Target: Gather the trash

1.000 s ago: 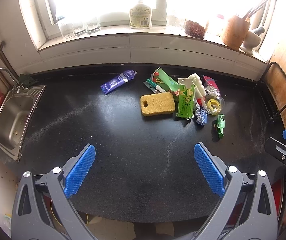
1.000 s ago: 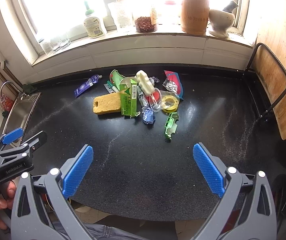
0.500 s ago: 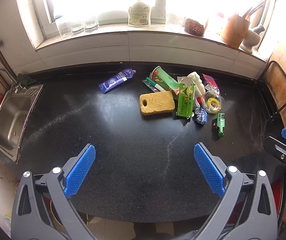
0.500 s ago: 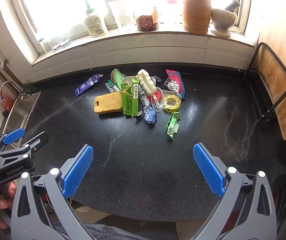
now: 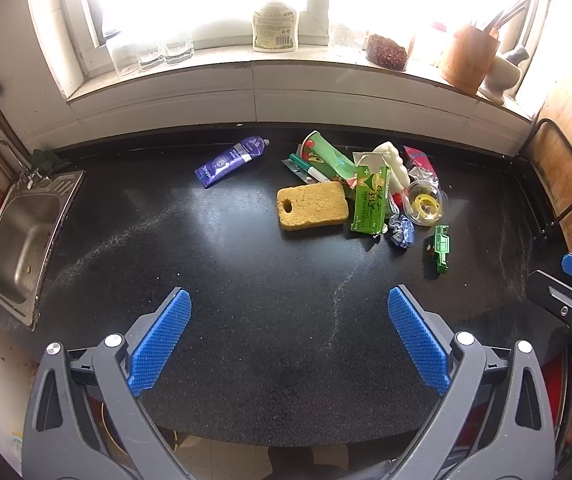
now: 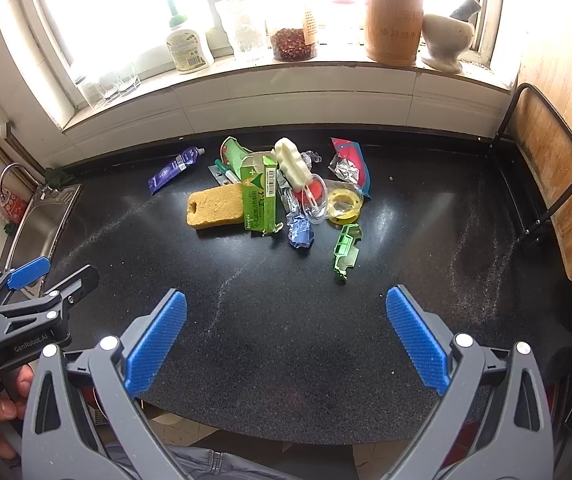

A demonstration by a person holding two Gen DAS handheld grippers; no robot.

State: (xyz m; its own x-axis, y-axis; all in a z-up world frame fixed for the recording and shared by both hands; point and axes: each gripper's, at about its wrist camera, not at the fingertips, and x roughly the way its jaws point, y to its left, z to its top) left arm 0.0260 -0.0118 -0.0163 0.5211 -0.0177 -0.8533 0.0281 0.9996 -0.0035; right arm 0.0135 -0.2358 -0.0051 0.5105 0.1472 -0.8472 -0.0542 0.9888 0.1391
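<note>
Both grippers hang spread w/ nothing between the pads: left gripper (image 5: 289, 334) and right gripper (image 6: 286, 334), trash pile well ahead of each on the black counter (image 5: 213, 264). Going L to R ahead of the right one: purple tube (image 6: 175, 169) soft & light, pinch mid-body; yellow sponge (image 6: 215, 210) squashy, take across its short sides; green carton (image 6: 261, 195) light, prob. empty so it'll crush. Blue foil wad (image 6: 300, 233) trivial; clear cup (image 6: 313, 204) slippery, thin, grab the rim; green toy truck (image 6: 346, 251) stiff, nearest, grip across its width.
</note>
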